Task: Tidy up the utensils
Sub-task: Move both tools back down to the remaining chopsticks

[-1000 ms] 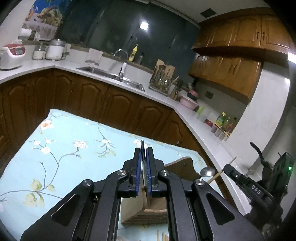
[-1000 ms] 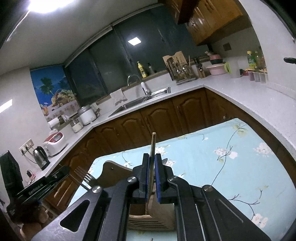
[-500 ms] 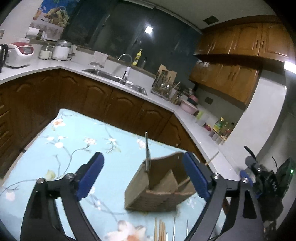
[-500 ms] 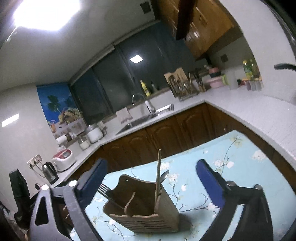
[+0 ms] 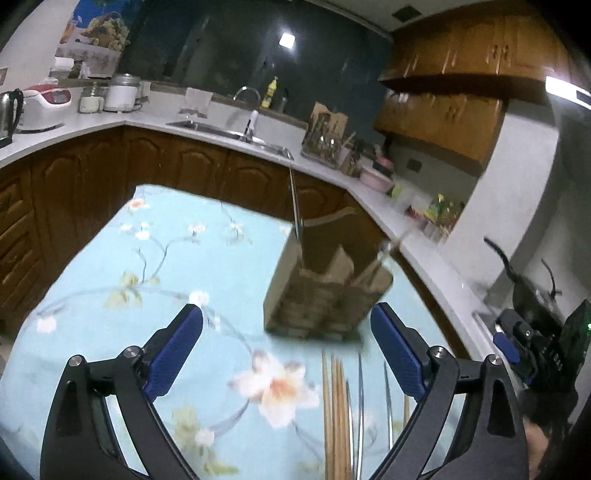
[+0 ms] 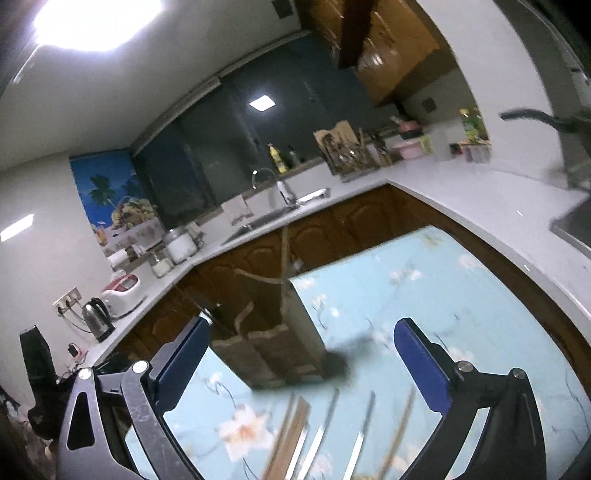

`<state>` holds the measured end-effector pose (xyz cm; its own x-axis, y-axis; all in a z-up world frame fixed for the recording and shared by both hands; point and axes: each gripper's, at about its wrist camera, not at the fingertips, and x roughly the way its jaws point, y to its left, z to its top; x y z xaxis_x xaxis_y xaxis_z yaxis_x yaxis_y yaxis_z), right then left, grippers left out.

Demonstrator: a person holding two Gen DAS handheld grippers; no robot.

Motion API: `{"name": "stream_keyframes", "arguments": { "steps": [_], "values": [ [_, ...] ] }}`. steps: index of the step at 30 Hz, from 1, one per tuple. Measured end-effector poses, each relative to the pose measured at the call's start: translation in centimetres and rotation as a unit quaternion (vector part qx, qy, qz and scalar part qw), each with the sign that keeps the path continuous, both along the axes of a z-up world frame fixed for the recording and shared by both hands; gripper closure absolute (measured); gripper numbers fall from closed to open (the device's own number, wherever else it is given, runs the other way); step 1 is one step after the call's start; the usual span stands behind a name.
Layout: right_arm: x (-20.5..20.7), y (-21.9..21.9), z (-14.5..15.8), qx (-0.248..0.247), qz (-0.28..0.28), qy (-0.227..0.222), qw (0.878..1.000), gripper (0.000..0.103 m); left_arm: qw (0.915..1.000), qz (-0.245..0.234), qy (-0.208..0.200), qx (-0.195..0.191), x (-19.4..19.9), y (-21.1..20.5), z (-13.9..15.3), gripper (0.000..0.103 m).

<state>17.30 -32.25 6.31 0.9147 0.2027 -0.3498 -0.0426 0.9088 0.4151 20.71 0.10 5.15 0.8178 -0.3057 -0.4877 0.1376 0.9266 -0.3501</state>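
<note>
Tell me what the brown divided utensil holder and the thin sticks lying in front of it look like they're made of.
The brown divided utensil holder looks like matte wood or bamboo: tan, unglossy panels with a ribbed front, though blur hides any grain. The thin tan sticks look like bamboo or wooden chopsticks, dull and straw-coloured. The slimmer pieces beside them glint pale grey, likely polished metal.

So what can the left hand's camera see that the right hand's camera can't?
Only the left wrist view shows the other gripper, the right gripper, at its edge; whether that one is open cannot be told there. Only the right wrist view shows the bright ceiling light and the wall socket. Both show the wooden utensil holder on the flowered tablecloth, loose chopsticks in front of it, the sink, and the kettle. Each view's own gripper, left and right, is open.
</note>
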Motion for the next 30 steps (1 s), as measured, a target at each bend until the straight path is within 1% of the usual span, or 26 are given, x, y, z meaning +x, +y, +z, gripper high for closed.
{"name": "stream_keyframes", "arguments": {
  "steps": [4, 8, 13, 19, 24, 30],
  "values": [
    [-2.2, -1.1, -2.3, -0.008, -0.023, 0.028, 0.999, 0.002, 0.9996, -0.014, 0.020, 0.017, -1.7, -0.8, -2.0, 0.009],
    [-3.3, -1.9, -4.2, -0.011, -0.036, 0.059, 0.998, 0.002, 0.9987, -0.022, 0.040, 0.023, -2.4, -1.2, -3.6, 0.009],
    [-4.1, -2.4, -5.5, -0.018, -0.044, 0.072, 0.996, 0.002, 0.9974, -0.028, 0.059, 0.030, -2.6, -1.6, -5.0, 0.009],
    [-3.2, -2.1, -6.4, -0.026, -0.037, 0.091, 0.995, 0.002, 0.9960, -0.036, 0.069, 0.045, -1.9, -2.5, -5.1, 0.009],
    [-1.9, -2.1, -7.0, -0.030, -0.028, 0.111, 0.993, 0.002, 0.9940, -0.049, 0.076, 0.061, -0.4, -3.5, -4.9, 0.009],
    [0.3, -2.1, -8.1, -0.034, -0.019, 0.146, 0.989, 0.003, 0.9896, -0.061, 0.093, 0.092, 1.7, -5.7, -5.5, 0.010]
  ]
}}
